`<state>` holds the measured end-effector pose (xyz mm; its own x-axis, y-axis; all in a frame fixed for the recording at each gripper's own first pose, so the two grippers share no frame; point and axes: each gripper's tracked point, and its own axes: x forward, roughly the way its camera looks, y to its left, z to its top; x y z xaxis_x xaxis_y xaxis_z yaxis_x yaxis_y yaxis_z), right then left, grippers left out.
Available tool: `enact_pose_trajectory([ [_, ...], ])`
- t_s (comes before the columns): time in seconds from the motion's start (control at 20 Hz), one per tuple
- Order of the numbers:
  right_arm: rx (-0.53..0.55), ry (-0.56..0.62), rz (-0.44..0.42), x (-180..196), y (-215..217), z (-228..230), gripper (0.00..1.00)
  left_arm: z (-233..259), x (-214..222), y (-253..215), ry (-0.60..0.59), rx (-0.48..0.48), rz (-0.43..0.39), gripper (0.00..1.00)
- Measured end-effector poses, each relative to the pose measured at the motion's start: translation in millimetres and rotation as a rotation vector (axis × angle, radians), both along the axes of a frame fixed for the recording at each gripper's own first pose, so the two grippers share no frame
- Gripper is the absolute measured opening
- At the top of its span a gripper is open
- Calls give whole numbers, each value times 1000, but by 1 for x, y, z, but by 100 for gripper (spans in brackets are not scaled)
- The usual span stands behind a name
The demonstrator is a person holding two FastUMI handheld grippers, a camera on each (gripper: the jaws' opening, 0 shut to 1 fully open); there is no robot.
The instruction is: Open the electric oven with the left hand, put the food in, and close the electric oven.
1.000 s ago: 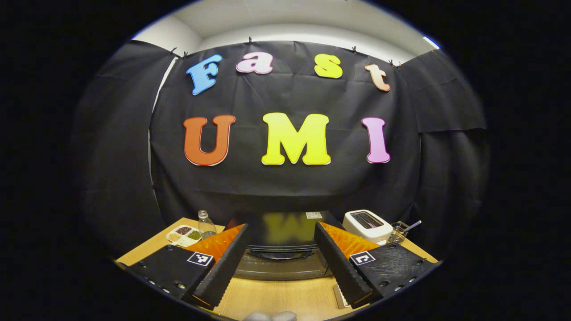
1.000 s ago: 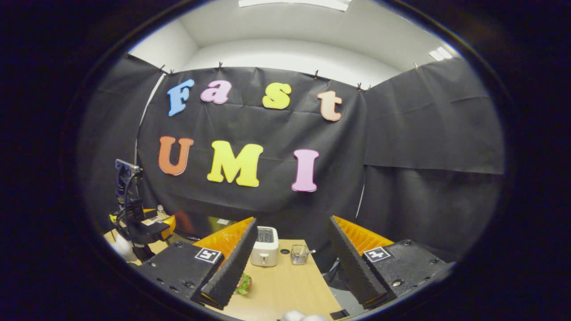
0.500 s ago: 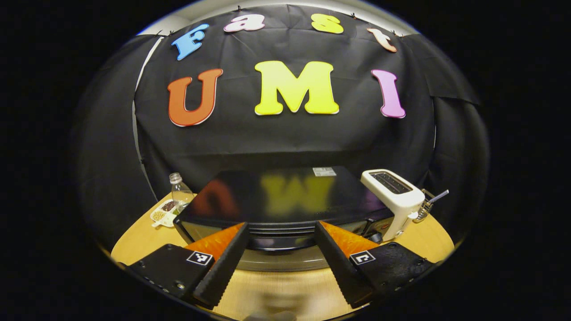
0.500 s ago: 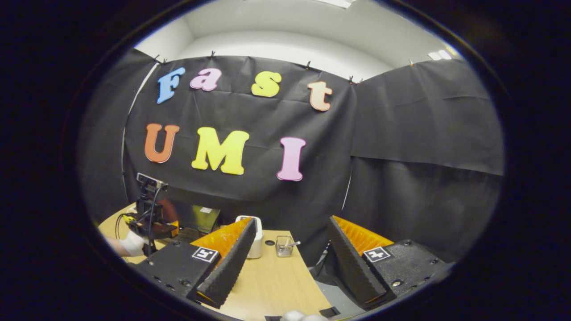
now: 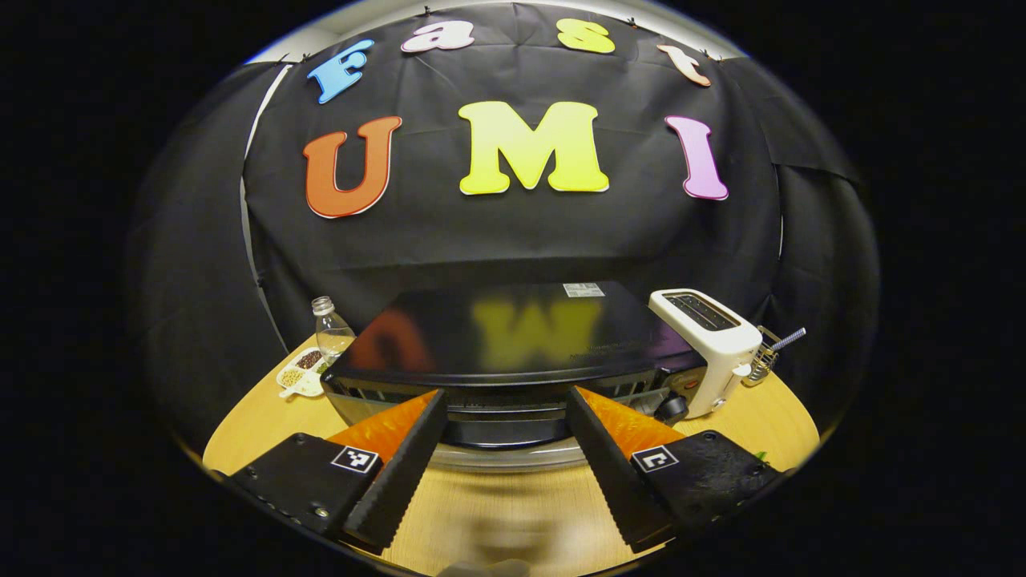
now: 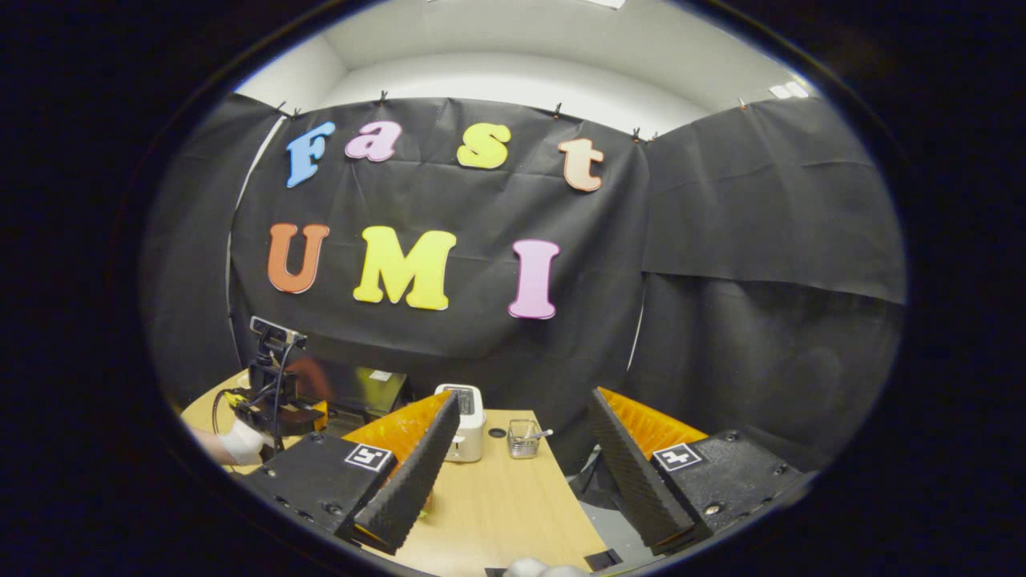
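My left gripper (image 5: pixel 505 449), fingers spread wide and empty, faces the closed electric oven (image 5: pixel 513 353) just ahead, white toaster (image 5: pixel 709 344) to its right; my right gripper (image 6: pixel 517 473) gapes empty above the table (image 6: pixel 497 505).

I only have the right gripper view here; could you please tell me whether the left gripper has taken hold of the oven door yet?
Observer: Not yet. In the left gripper view, the left gripper is open, with a finger on either side of the door handle of the electric oven, and I can make out no contact.
Operator: Thank you. Is the door open at all?
Observer: No, it looks fully shut, flush under the oven's top.
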<state>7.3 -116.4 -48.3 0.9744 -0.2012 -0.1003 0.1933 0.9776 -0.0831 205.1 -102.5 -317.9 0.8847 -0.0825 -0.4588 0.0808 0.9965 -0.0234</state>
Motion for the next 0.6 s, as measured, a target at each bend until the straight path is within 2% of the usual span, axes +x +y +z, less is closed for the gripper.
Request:
enact_pose_trajectory([
  [0.6,-12,35,72,-10,23,-13,100,-45,-90,4,88,-12,-15,99],
])
